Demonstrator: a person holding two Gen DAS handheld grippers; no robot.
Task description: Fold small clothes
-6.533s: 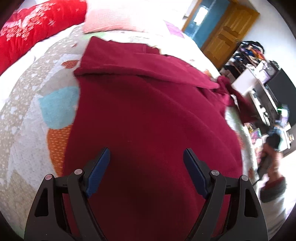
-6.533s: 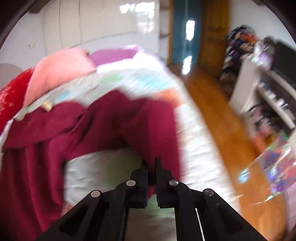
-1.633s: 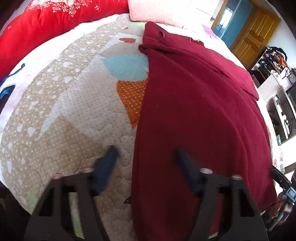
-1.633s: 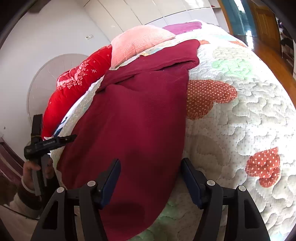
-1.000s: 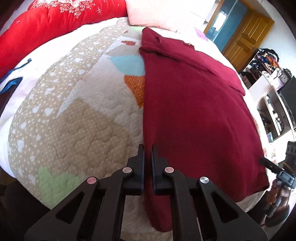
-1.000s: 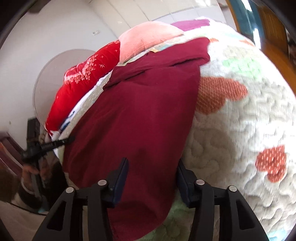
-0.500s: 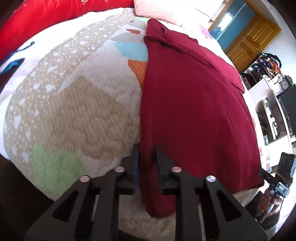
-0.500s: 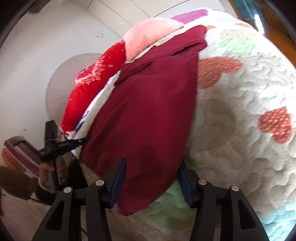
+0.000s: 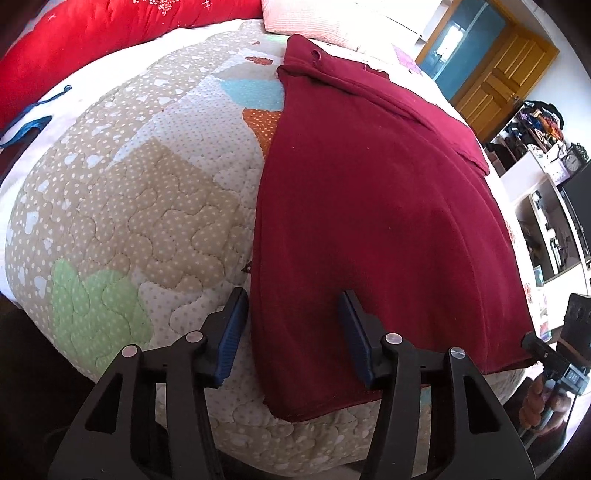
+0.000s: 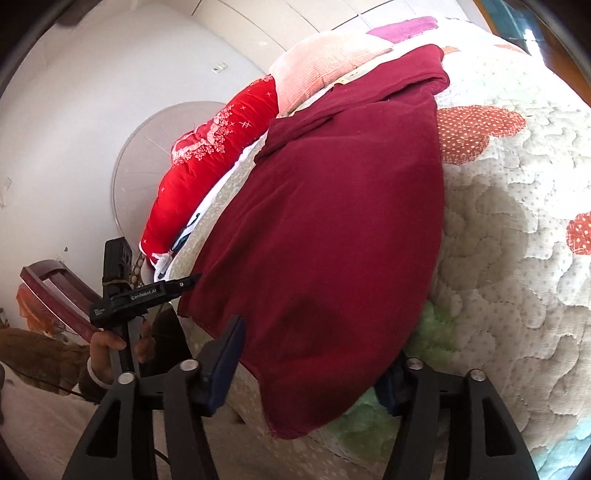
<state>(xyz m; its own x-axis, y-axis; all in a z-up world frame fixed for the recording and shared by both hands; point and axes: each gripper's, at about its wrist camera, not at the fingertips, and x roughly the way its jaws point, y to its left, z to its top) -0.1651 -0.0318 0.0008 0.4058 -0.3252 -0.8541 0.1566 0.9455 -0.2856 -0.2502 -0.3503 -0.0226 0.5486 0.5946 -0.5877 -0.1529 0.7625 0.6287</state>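
Note:
A dark red garment (image 9: 369, 206) lies flat on the quilted bed, its sleeves folded across the far end. My left gripper (image 9: 291, 336) is open, its jaws astride the garment's near left hem corner. My right gripper (image 10: 310, 358) is open, its jaws astride the near right hem corner (image 10: 295, 406), which hangs over the bed's edge. The garment also fills the right wrist view (image 10: 332, 221). The left gripper shows in the right wrist view (image 10: 147, 291), and the right gripper shows at the left wrist view's right edge (image 9: 554, 365).
The patchwork quilt (image 9: 129, 206) covers the bed. A red pillow (image 9: 92, 40) and a pink pillow (image 9: 332, 18) lie at the head. Shelves (image 9: 546, 206) and a wooden door (image 9: 498, 70) stand to the right. A wooden chair (image 10: 55, 295) stands left.
My left gripper was shut at the garment's left edge and has opened over the near hem corner. My right gripper stays open and has dropped lower at the right corner.

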